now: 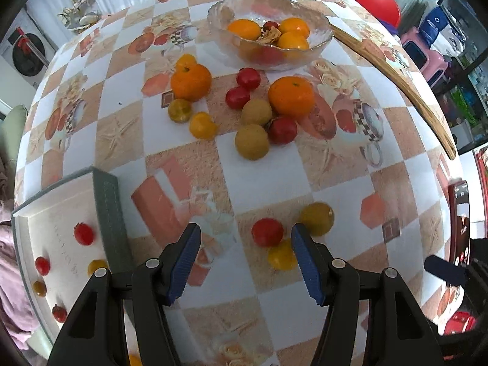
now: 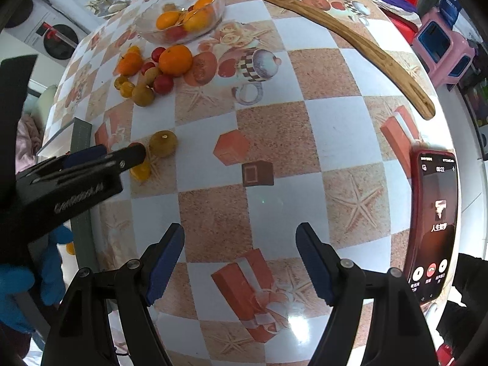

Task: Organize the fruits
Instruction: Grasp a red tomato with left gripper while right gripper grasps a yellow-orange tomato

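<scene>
The left gripper (image 1: 245, 260) hangs with its fingers spread wide and empty just short of a red tomato (image 1: 267, 232), a yellow tomato (image 1: 281, 255) and an olive-brown fruit (image 1: 317, 218) bunched on the checkered surface (image 1: 274, 177), while the right gripper (image 2: 241, 262) gapes just as wide over bare cloth beside a red phone (image 2: 433, 222). Left of them a white tray (image 1: 55, 210) holds five small tomatoes, partly cut off. Farther out a loose fruit cluster (image 1: 244, 103) lies before a glass bowl (image 1: 270, 35) of oranges, its contents blurred, with a long wooden stick (image 1: 393, 82) alongside.

Loose fruits (image 1: 253, 113) mid-table; oranges in glass bowl (image 1: 320, 45); tomatoes in tray (image 1: 111, 207).
</scene>
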Demonstrator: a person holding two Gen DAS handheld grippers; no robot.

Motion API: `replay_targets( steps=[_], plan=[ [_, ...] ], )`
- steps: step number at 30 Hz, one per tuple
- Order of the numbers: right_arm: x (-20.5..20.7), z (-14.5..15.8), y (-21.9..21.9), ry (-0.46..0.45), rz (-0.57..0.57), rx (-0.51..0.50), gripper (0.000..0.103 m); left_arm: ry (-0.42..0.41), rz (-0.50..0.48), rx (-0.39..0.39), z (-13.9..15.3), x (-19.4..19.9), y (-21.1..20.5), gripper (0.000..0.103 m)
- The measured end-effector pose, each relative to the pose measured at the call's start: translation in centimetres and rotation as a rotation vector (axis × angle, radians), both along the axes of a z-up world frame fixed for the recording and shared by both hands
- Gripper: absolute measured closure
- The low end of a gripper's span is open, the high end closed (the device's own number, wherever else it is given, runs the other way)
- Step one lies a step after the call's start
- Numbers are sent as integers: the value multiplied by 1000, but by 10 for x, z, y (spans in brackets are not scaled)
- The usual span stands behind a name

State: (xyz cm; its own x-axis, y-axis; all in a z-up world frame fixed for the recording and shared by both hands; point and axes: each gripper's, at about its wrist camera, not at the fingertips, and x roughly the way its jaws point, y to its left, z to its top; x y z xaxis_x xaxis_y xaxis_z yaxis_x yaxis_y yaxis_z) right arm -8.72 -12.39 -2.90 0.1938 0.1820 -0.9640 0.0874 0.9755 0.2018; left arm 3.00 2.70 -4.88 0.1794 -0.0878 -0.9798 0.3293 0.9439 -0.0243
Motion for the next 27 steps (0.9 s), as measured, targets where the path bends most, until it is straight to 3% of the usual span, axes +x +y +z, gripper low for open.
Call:
replay_targets(
  steps=[12, 27],
  plan=[
    [10, 2, -3, -16, 12, 19, 24, -23, 28, 59, -11, 12, 9, 40],
    [42, -3, 14, -43, 43, 30, 24, -39, 28, 65, -9, -28, 19, 40]
  ],
)
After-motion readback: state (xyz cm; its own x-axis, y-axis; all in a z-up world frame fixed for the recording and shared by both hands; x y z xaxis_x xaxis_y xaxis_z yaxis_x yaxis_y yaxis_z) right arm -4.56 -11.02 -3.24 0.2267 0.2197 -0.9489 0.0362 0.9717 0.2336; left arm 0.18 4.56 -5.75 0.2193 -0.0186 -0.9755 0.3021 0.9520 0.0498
